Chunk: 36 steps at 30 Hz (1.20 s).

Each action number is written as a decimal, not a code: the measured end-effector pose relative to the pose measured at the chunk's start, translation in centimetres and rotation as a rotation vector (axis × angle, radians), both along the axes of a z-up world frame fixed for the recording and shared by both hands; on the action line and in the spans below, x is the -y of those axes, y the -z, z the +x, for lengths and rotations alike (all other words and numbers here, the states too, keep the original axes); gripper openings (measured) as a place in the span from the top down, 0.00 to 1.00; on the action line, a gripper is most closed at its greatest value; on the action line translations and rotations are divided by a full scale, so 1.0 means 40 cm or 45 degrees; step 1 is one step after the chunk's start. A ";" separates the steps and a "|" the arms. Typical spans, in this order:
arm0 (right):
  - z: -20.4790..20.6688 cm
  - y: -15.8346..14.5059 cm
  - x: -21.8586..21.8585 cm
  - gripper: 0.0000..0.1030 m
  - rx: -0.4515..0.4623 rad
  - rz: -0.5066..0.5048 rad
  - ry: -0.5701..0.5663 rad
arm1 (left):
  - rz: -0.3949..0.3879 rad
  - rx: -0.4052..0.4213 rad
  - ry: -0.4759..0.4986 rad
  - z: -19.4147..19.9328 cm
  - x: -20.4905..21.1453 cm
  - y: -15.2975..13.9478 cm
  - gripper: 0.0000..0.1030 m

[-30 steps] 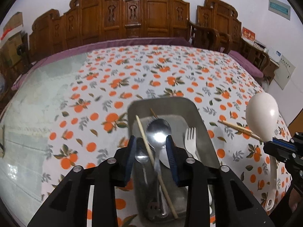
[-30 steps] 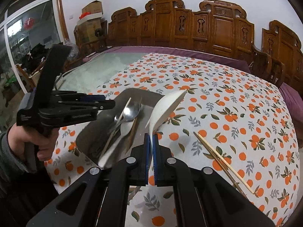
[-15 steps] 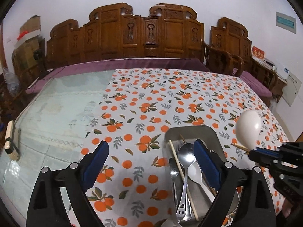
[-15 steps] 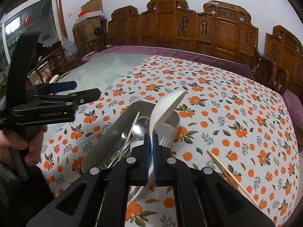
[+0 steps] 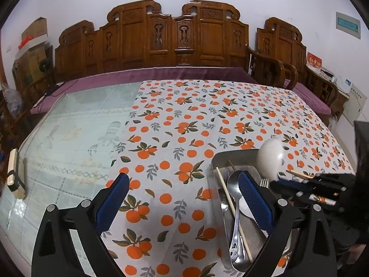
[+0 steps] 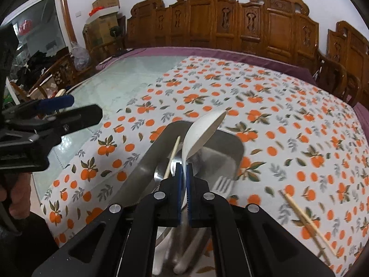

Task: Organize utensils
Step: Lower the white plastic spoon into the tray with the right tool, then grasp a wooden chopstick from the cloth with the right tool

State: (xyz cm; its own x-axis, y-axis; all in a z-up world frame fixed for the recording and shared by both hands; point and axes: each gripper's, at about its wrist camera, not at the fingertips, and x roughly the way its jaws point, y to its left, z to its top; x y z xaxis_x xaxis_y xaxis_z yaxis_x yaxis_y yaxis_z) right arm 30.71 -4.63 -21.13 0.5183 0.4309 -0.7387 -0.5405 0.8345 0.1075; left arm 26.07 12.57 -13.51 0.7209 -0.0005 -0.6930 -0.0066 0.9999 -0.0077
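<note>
We have the right tool (image 6: 183,180) clamped tight on the handle of the white ladle (image 6: 203,133), whose bowl rises tilted at the centre of the right wrist frame, above the metal tray (image 6: 138,168). Our left tool (image 5: 182,200) gapes wide with nothing between its blue pads, low in the left wrist frame over the orange-print cloth on the table (image 5: 76,143), and its right pad sits in front of the tray (image 5: 235,158) at lower right. In that tray lie a steel spoon (image 5: 234,189), a fork (image 5: 264,182) and one chopstick (image 5: 227,196), while a pair of chopsticks (image 6: 306,221) lies on the cloth at the lower right of the right wrist frame.
</note>
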 end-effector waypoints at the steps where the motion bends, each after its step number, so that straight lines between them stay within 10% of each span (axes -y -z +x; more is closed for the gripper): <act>1: -0.001 0.006 -0.006 0.96 -0.005 0.002 -0.003 | 0.000 -0.005 0.001 0.002 0.000 0.002 0.11; 14: -0.001 0.035 0.016 0.95 -0.043 0.054 -0.028 | 0.000 -0.030 0.050 0.003 0.023 0.008 0.11; 25: -0.038 -0.034 0.200 0.90 0.057 -0.016 0.024 | 0.002 -0.028 0.107 -0.006 0.070 0.011 0.11; 36: -0.011 0.051 0.435 0.83 -0.027 -0.192 0.115 | -0.035 -0.032 0.152 -0.011 0.127 0.018 0.11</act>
State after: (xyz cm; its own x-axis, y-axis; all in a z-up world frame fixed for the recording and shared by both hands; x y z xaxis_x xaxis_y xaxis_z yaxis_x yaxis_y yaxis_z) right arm 30.26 -22.04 -23.19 0.5331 0.2671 -0.8028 -0.4618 0.8869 -0.0116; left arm 25.65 7.50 -14.22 0.6971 -0.1048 -0.7093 0.1119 0.9930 -0.0367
